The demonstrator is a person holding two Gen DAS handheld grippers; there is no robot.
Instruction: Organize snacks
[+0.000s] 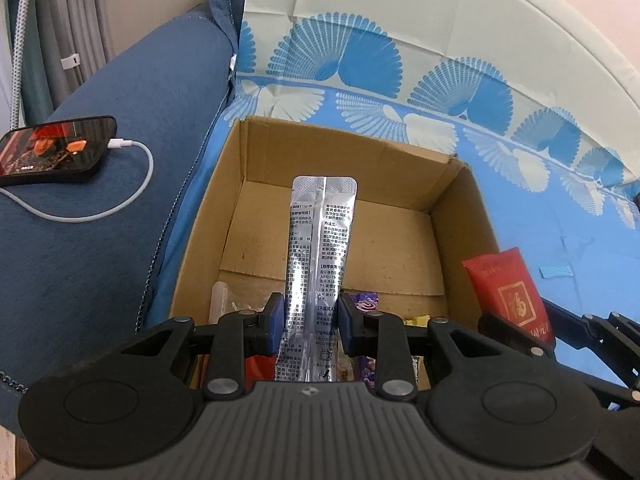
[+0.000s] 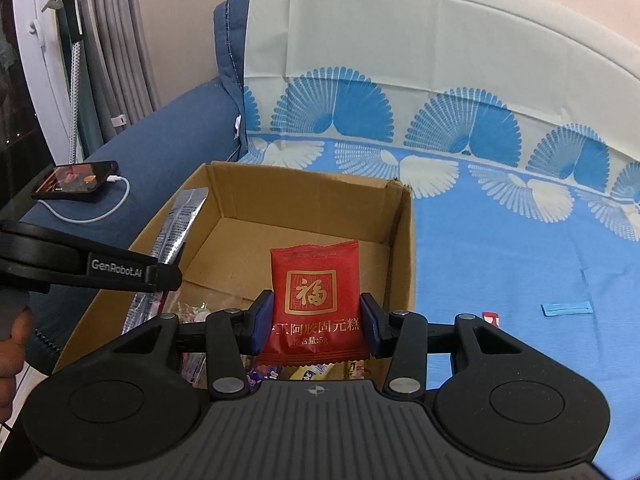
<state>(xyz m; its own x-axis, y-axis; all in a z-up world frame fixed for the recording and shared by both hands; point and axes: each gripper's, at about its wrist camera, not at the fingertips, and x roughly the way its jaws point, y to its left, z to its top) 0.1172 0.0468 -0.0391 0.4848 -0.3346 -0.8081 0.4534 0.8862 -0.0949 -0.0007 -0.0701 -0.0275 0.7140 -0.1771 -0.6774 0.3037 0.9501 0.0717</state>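
- Left wrist view: the left gripper (image 1: 311,322) was closed on a long silver sachet (image 1: 320,248), its blue fingers (image 1: 275,316) pressing both long edges near the lower third; the sachet stood up along the fingers, printed back toward the camera.
- The sachet was held above an open cardboard box (image 1: 452,220), whose far floor was bare; a few small wrapped snacks (image 1: 366,304) lay at its near end (partly hidden by the gripper).
- The box sat on a blue fan-patterned sofa cover (image 1: 560,232). A phone (image 1: 56,150) with a white charging cable (image 1: 132,200) lay on the dark blue armrest (image 1: 120,120) to the left.
- At the right edge, a red packet (image 1: 508,292) showed, carried by the other gripper.
- Right wrist view: the right gripper (image 2: 316,322) was clamped on the red packet (image 2: 316,300), fingers (image 2: 262,316) against its two side edges, gold characters facing the camera.
- The packet hung over the near part of the cardboard box (image 2: 400,248); assorted snacks (image 2: 264,374) lay below it.
- The left gripper (image 2: 120,270) entered from the left with the silver sachet (image 2: 180,224) over the box's left wall.
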